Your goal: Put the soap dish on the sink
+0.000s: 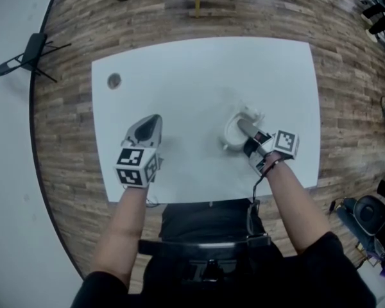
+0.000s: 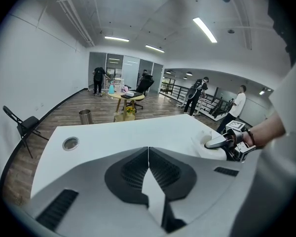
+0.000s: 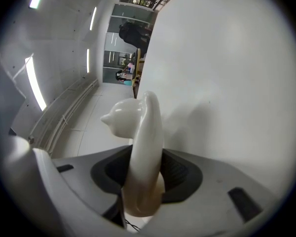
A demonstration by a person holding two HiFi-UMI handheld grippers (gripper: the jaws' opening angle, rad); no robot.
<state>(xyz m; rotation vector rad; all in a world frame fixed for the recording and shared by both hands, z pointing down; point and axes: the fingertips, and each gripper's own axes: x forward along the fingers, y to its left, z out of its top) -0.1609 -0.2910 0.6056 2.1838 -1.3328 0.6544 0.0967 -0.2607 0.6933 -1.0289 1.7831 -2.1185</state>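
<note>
The soap dish (image 3: 143, 132) is gripped by its rim in the half-open fingers of the right gripper (image 1: 247, 130), low over the white worktop (image 1: 199, 76), the left gripper (image 2: 148, 154) is shut and empty, and, with no sink seen, placing is judged undone.

Glossy ceramic-looking soap dish (image 3: 143, 147); smooth matt white table (image 1: 199, 76); grained wood-plank floor (image 1: 346, 76).

Grey left tool (image 1: 154, 119), right tool (image 1: 242, 125); marker cubes (image 1: 138, 167); black sleeves (image 1: 333, 262).
</note>
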